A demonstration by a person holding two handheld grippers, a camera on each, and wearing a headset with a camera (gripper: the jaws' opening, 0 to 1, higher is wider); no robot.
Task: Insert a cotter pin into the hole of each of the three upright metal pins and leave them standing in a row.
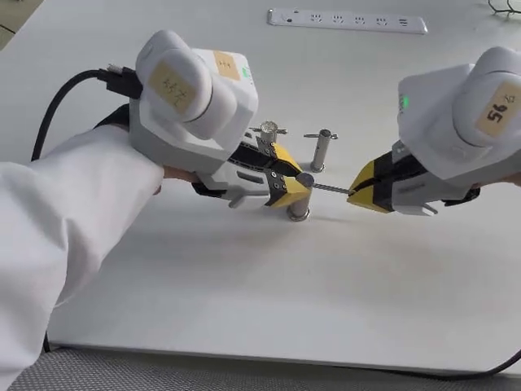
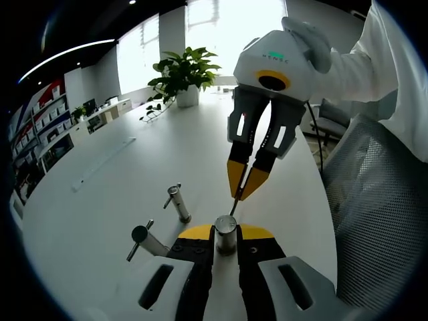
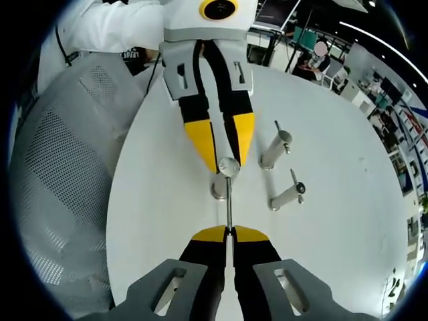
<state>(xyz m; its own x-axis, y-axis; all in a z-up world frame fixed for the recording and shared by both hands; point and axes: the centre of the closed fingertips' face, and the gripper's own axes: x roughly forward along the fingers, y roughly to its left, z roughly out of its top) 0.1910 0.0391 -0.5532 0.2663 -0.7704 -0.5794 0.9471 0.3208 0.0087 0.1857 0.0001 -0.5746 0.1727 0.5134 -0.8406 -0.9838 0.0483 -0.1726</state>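
Gripping the front metal pin (image 1: 299,208) in left gripper (image 1: 296,174) jaws, pinching the cotter pin (image 1: 330,188) in right gripper (image 1: 356,192) jaws. Could bend at the hole if tilted.

1. A white desk (image 1: 244,293) with a smooth matte top carries everything; its near edge runs across the bottom of the head view.
2. A white power strip (image 1: 348,20) lies flat near the far edge, well apart from the pins.
3. Three metal pins stand upright on the desk near its middle, close together: the front pin (image 1: 299,209), the middle pin (image 1: 321,152) behind it, and the rear pin (image 1: 268,130).
4. The middle pin and the rear pin each carry a cotter pin (image 1: 310,135) crosswise through the head.
5. A potted plant (image 2: 184,73) stands at the desk's far end.
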